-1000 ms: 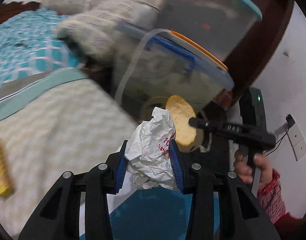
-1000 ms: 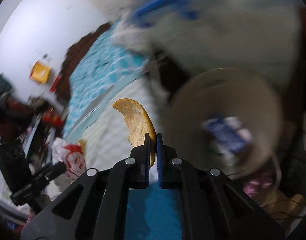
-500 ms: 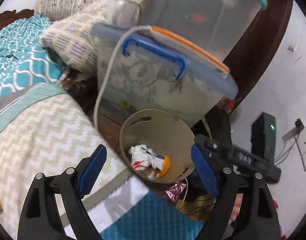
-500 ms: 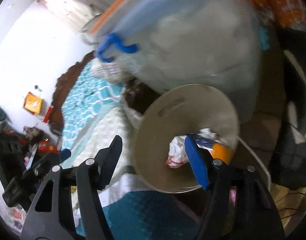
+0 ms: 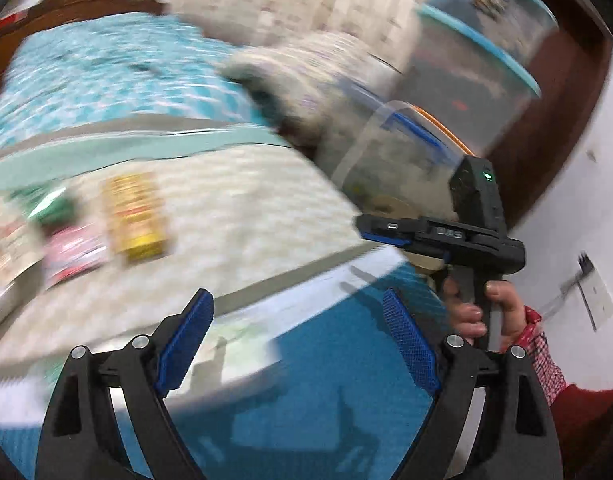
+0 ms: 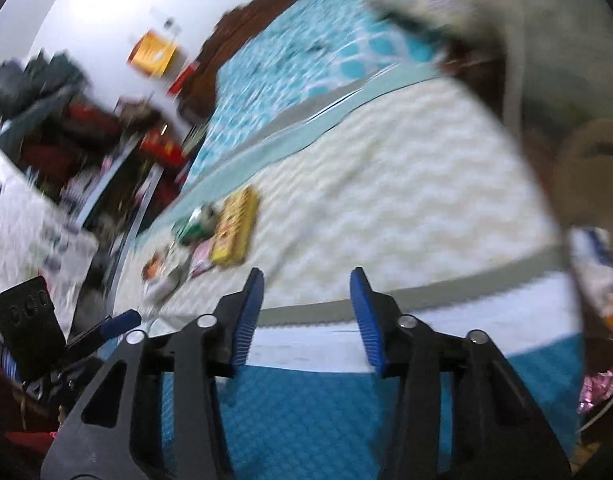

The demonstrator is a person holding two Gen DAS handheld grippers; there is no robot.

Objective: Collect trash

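Observation:
Several pieces of trash lie blurred on the cream bedspread: a yellow box (image 5: 136, 216) (image 6: 236, 232), a pink wrapper (image 5: 72, 248) (image 6: 202, 258) and a green packet (image 5: 52, 208) (image 6: 194, 226). My left gripper (image 5: 297, 300) is open wide and empty, hovering short of them over the bed's edge. My right gripper (image 6: 307, 280) is empty too, its jaws closing with nothing between them; the left wrist view shows it (image 5: 370, 230) at the right in a hand. The tan bin (image 6: 586, 168) with trash inside is at the right edge.
A pillow (image 5: 306, 68) and stacked clear storage tubs (image 5: 478, 64) stand at the head of the bed. A blue quilted cover (image 6: 306, 420) hangs over the near edge. Cluttered shelves (image 6: 86, 132) fill the far left. A wall socket (image 5: 594, 292) is at the right.
Both grippers let go of their loads, crumpled paper from the left and a flat tan piece from the right, over the bin. They then swung left toward the trash on the bed.

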